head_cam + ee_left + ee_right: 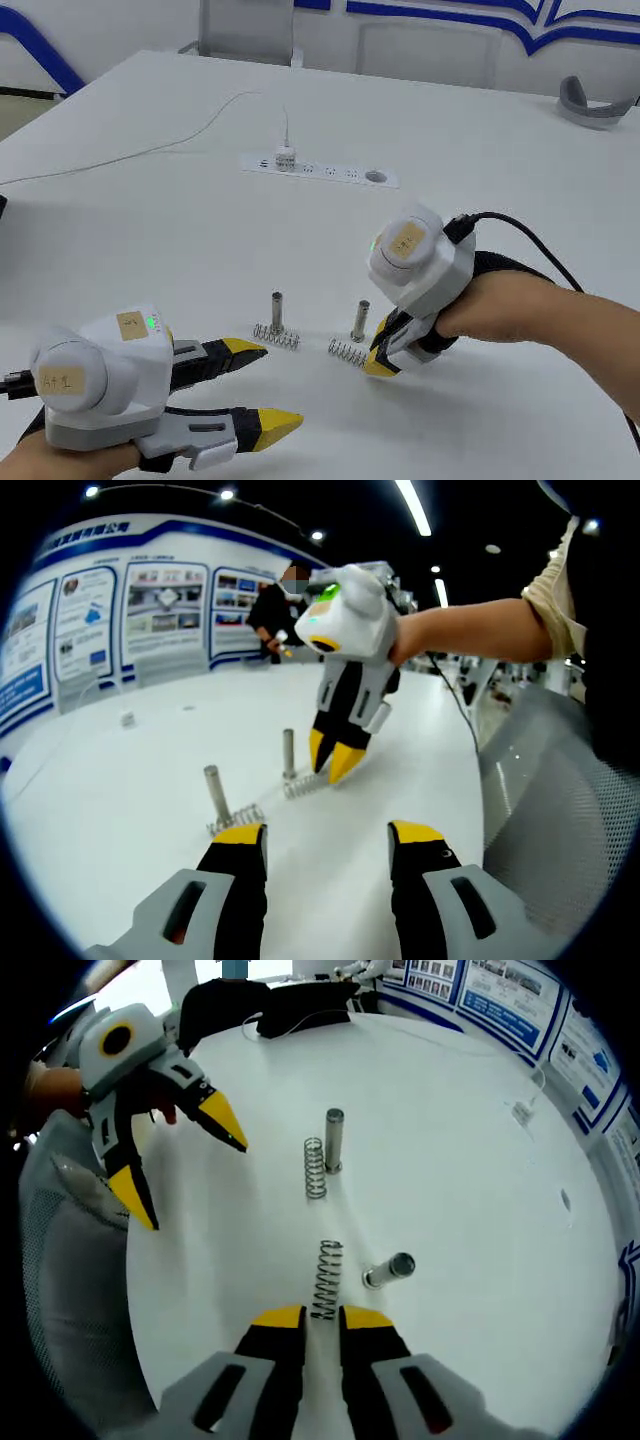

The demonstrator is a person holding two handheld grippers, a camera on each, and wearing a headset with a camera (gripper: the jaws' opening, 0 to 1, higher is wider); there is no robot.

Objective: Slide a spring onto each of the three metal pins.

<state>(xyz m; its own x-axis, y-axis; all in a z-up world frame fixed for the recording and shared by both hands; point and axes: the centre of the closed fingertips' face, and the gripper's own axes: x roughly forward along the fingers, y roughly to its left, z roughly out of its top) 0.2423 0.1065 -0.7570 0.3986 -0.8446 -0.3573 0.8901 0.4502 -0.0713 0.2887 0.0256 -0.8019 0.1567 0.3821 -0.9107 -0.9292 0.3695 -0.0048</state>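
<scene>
White workbench (480, 130), power strip (320, 170) mid-table, blue-striped wall (430, 30) — left gripper (280, 384) apart, right gripper (322, 1318) narrowed around a spring (327, 1278), grip unclear.

Nothing reads clearly: the tan sticker (61, 379) on the left gripper (280, 384) bears scrawl, the wall boards (85, 610) blurred print.

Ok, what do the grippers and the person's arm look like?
The left gripper and right gripper match: rounded white housing, grey body, black jaws tipped yellow, a tan label and a green light. A black cable runs from the right one. On that side the person wears a beige short sleeve.
</scene>
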